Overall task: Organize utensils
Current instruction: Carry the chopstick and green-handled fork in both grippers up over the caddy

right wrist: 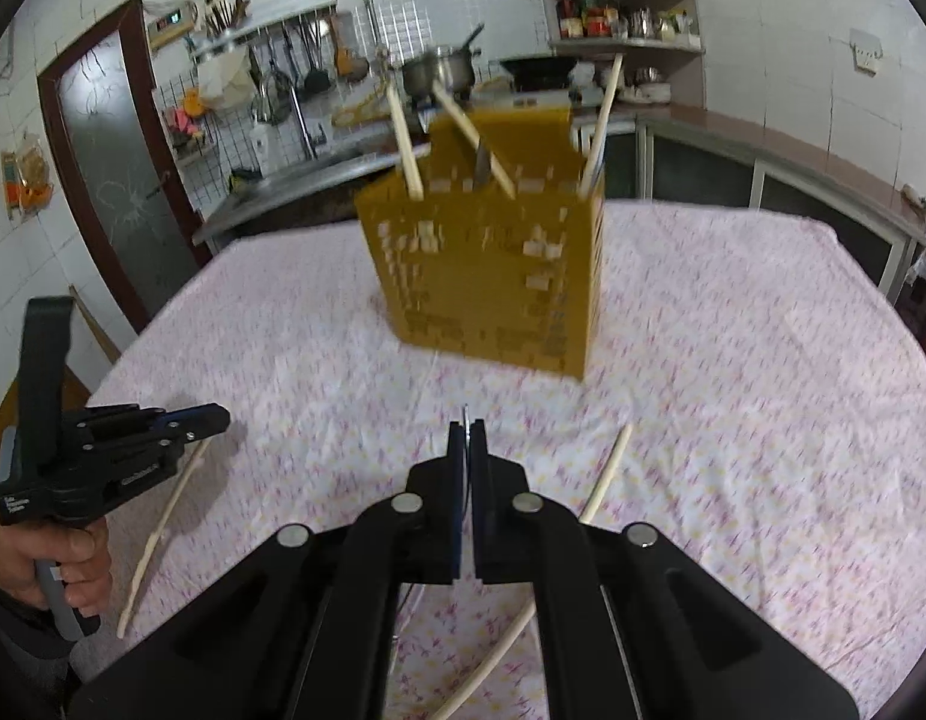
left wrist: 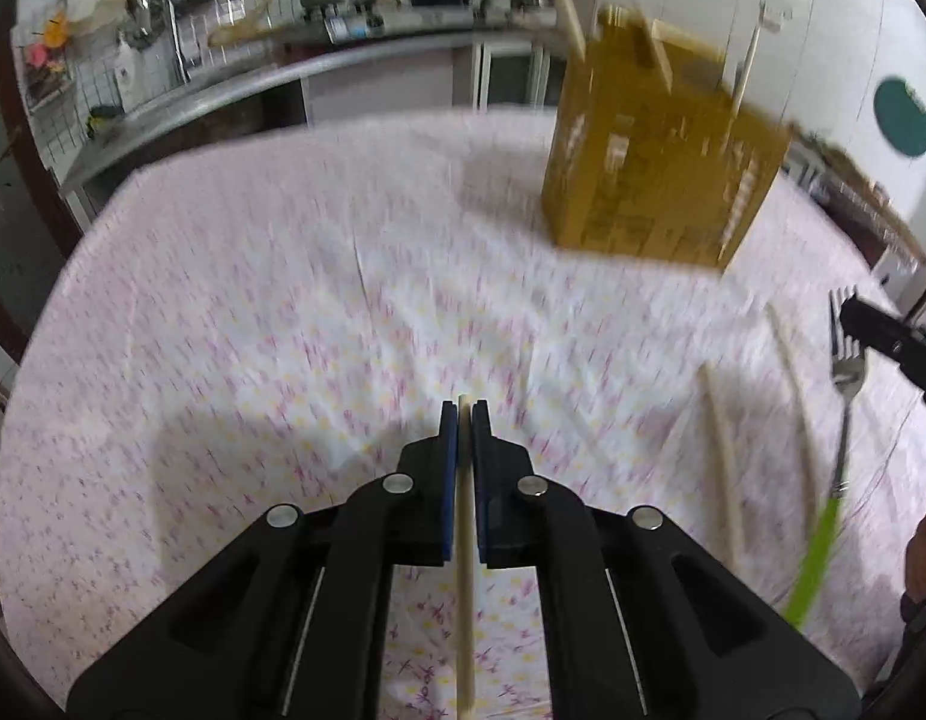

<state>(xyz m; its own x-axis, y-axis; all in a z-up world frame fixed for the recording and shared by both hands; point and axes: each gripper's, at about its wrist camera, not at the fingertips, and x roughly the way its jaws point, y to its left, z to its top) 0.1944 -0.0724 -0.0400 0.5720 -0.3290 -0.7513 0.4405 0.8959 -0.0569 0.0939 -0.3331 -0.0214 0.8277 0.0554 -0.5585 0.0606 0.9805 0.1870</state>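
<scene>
Chopsticks (right wrist: pixel 405 144) in holder (right wrist: pixel 493 276) on table (right wrist: pixel 763 390)

Black gripper (left wrist: pixel 464 414) frames, blue-padded fingers (left wrist: pixel 447 468), silver screws (left wrist: pixel 398 483)

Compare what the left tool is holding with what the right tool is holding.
The left tool is shut on a chopstick, pale and wooden; the right tool is shut on a fork, metal with a green handle. The chopstick runs along the fingers; the fork hangs across them. Both are lifted off the tablecloth, short of the yellow holder.
</scene>
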